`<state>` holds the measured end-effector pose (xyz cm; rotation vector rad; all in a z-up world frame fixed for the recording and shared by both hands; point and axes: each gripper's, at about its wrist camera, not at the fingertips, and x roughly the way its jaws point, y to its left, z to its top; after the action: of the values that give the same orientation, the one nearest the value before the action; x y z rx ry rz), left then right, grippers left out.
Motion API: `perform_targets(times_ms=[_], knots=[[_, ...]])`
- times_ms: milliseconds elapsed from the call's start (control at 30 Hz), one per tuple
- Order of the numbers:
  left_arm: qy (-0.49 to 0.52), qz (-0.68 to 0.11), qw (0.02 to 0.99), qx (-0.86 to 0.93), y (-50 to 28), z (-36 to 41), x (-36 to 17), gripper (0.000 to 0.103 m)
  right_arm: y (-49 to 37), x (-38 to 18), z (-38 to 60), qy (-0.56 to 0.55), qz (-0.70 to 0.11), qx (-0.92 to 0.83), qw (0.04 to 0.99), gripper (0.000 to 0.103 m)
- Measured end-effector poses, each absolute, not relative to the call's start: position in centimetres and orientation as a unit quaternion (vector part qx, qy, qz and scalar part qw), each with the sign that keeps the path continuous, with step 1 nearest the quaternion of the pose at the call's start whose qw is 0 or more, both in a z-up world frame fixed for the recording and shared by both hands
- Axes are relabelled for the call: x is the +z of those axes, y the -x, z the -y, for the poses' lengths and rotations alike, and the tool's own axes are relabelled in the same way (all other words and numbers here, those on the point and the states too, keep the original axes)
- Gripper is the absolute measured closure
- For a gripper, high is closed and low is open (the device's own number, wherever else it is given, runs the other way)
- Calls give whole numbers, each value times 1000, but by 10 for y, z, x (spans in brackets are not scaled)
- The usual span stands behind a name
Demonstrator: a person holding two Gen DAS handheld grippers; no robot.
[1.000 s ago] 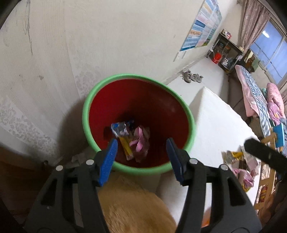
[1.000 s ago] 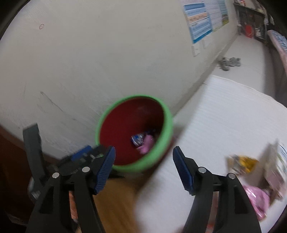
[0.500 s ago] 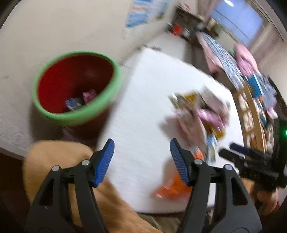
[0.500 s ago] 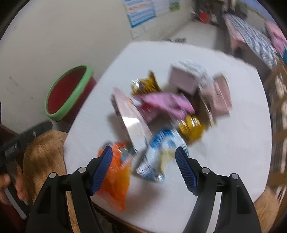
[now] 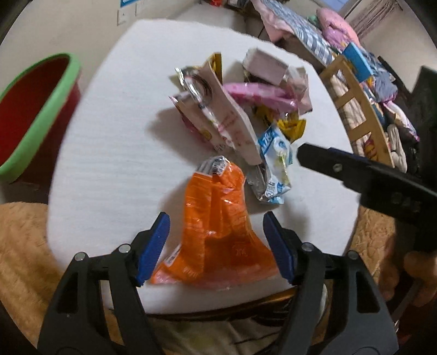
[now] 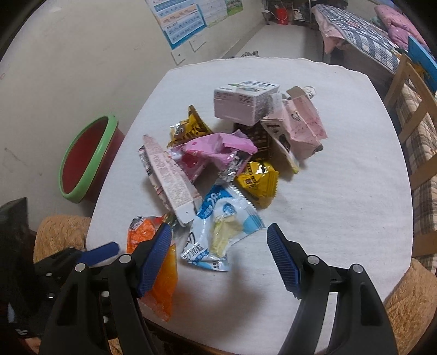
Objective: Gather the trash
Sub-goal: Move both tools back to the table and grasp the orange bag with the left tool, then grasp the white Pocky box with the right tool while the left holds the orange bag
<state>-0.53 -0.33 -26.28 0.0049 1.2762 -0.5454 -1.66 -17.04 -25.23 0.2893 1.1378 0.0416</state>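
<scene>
A heap of wrappers and cartons lies on the white table [image 5: 109,153] [image 6: 341,191]. My left gripper [image 5: 215,221] hangs over an orange wrapper [image 5: 218,229] [image 6: 142,232] near the front edge; its jaws are opening and the pads do not touch it. My right gripper [image 6: 218,232] stands open above a blue and white wrapper [image 6: 218,234] [image 5: 273,163], not touching it. Behind lie a long pink carton [image 6: 169,180], a pink wrapper [image 6: 218,147], yellow packets [image 6: 256,180] and a white box [image 6: 243,103]. The red bin with a green rim [image 5: 41,109] [image 6: 87,163] stands left of the table.
Tan plush seat cushions [image 5: 21,245] [image 6: 409,305] flank the table at the near side. A wooden chair frame [image 5: 355,103] and a bed with blankets [image 6: 368,35] stand to the right. A poster [image 6: 185,19] hangs on the wall behind.
Both grippers have swung from over the bin to above the trash heap on the table and come lower. The left jaws now stand wider. Nothing has been picked up.
</scene>
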Motion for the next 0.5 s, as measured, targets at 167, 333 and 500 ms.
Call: perform_targets(times_ms=[167,333,500], knots=[[11,-624,740,-250,-6,14,-291,43,17,-250,175,-137,-534,25,834,33],[22,-622,742,-248,-6,10,-289,55,12,-245,173,-144,-520,54,840,33],[31,-601,767,-221,-7,-11,-271,56,3,-237,164,-134,-505,90,848,33]])
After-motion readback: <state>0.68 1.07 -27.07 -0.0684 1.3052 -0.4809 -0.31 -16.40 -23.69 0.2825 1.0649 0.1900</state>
